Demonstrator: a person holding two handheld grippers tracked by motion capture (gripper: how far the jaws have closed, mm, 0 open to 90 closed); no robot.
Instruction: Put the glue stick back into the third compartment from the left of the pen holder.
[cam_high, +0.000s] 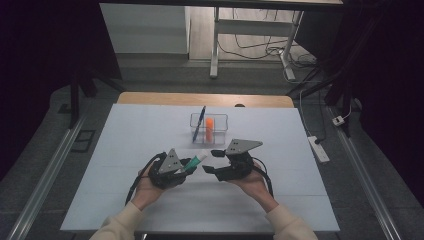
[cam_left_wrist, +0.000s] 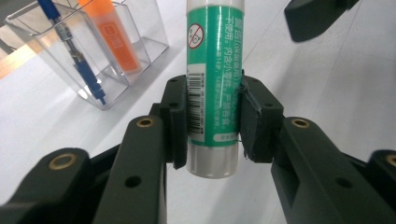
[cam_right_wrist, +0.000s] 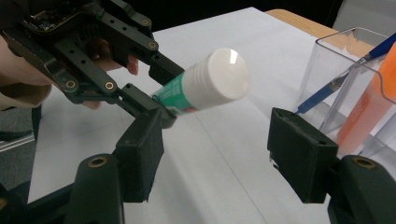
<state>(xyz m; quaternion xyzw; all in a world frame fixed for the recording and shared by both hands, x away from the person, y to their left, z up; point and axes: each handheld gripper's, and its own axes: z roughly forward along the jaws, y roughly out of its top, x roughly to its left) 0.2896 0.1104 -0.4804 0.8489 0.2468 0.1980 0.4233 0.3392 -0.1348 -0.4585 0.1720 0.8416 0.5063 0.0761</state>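
Observation:
A green-and-white glue stick (cam_left_wrist: 214, 79) with a white cap (cam_right_wrist: 219, 77) is clamped near its bottom end in my left gripper (cam_left_wrist: 212, 122), which is shut on it. In the high view the glue stick (cam_high: 197, 161) points right and slightly away from the left gripper (cam_high: 186, 166) toward the right gripper (cam_high: 211, 161). My right gripper (cam_right_wrist: 224, 154) stands open, its pads (cam_right_wrist: 301, 154) apart on either side of the capped end, a little short of it and not touching.
A clear plastic organiser (cam_high: 209, 128) stands just beyond the grippers, holding a blue pen (cam_high: 200, 123) and an orange marker (cam_high: 209, 128). White sheet (cam_high: 125, 150) covers the table; the wooden edge (cam_high: 150, 98) shows at the back.

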